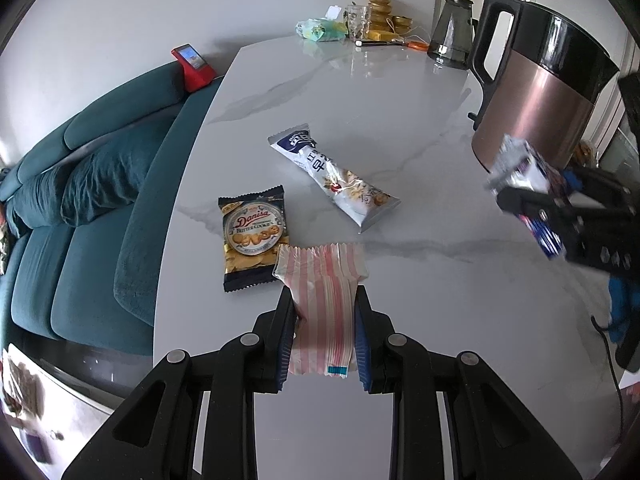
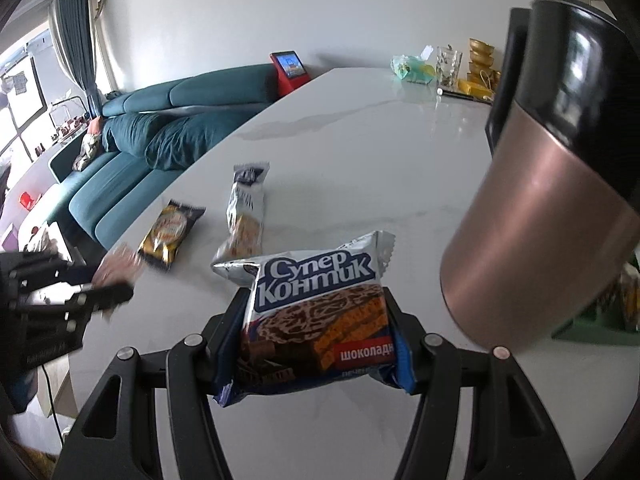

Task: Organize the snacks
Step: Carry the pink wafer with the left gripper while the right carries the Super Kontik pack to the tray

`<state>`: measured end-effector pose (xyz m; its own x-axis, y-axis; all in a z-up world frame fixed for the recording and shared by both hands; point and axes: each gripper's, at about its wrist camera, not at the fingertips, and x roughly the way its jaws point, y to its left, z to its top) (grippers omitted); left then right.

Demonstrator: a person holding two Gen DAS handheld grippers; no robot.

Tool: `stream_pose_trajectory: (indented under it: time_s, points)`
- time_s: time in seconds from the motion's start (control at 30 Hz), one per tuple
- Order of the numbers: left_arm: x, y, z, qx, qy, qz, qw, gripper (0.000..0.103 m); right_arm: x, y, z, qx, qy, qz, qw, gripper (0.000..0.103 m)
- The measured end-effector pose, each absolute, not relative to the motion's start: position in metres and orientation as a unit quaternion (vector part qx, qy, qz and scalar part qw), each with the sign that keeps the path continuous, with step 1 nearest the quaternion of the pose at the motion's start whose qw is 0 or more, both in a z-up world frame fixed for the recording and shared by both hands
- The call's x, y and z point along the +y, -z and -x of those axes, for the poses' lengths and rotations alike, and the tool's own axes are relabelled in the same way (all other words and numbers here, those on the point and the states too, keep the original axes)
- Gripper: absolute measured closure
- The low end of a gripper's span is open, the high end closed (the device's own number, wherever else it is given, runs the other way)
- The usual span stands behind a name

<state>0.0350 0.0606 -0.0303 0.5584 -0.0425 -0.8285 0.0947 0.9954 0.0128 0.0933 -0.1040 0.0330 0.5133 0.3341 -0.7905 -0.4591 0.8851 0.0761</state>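
My left gripper (image 1: 325, 300) is shut on a pink-and-white striped snack packet (image 1: 324, 304), held above the white marble table (image 1: 440, 280). Just beyond it lie a gold-and-black butter cookie pack (image 1: 253, 236) and a long white-and-blue snack bag (image 1: 334, 174). My right gripper (image 2: 316, 300) is shut on a blue-and-white chocolate biscuit pack (image 2: 320, 308), held off the table beside the kettle. In the left wrist view the right gripper (image 1: 520, 200) shows at the right edge with that pack (image 1: 524, 168). The left gripper (image 2: 116, 280) appears blurred at the left of the right wrist view.
A copper-and-black electric kettle (image 1: 536, 92) stands close to the right gripper. At the table's far end are a dark glass jug (image 1: 450, 34), a clear glass (image 1: 358, 22), gold bowls (image 1: 380, 8) and a tissue pack (image 1: 320, 30). A teal sofa (image 1: 80, 184) runs along the left edge.
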Motion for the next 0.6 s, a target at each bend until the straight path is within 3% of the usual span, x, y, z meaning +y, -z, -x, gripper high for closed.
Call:
stream_pose_trajectory:
  time_s: [0.6]
  points:
    - [-0.018,0.024,-0.013,0.474,0.104,-0.07,0.871,0.08,-0.182,-0.035,-0.005,0.468,-0.199,0.062,0.859,0.041]
